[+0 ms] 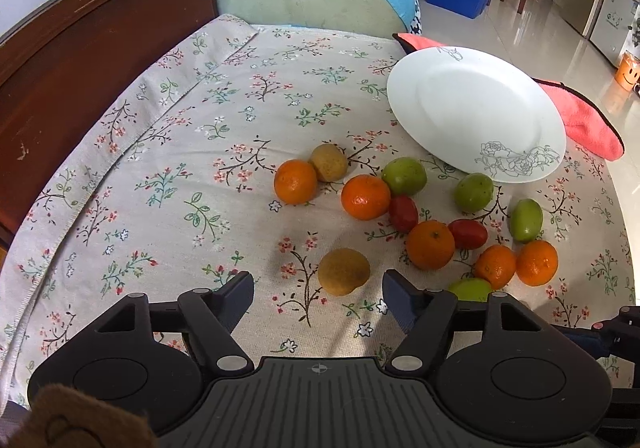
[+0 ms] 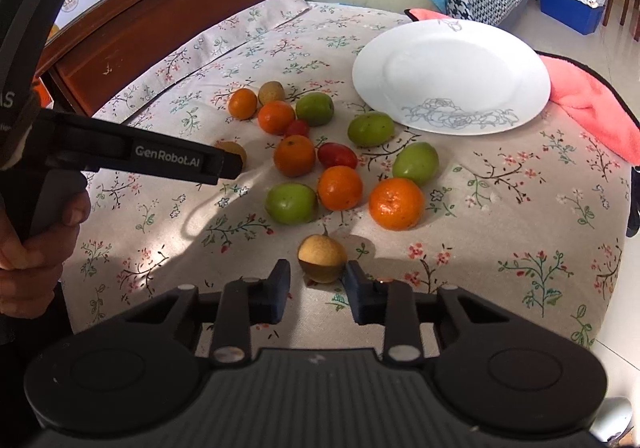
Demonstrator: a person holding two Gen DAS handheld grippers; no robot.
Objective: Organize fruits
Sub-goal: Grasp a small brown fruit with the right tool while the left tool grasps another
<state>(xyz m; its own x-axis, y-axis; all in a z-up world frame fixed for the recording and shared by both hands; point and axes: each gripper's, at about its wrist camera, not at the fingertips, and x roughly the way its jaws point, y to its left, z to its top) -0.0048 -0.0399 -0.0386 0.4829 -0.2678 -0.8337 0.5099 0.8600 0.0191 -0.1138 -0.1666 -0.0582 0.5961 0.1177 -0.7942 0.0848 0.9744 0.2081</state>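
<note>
Left wrist: left gripper [image 1: 318, 290] jaws spread wide, brown fruit [image 1: 343, 271] between them, untouched. White plate [image 1: 404, 88] bare, beyond fruit pile.

Right wrist: right gripper [image 2: 318, 280] released, yellow-brown fruit [image 2: 322, 258] between fingertips w/ slight gaps.

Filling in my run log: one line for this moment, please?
left gripper: open, by brown fruit | right gripper: open around longan | plate: empty
</note>
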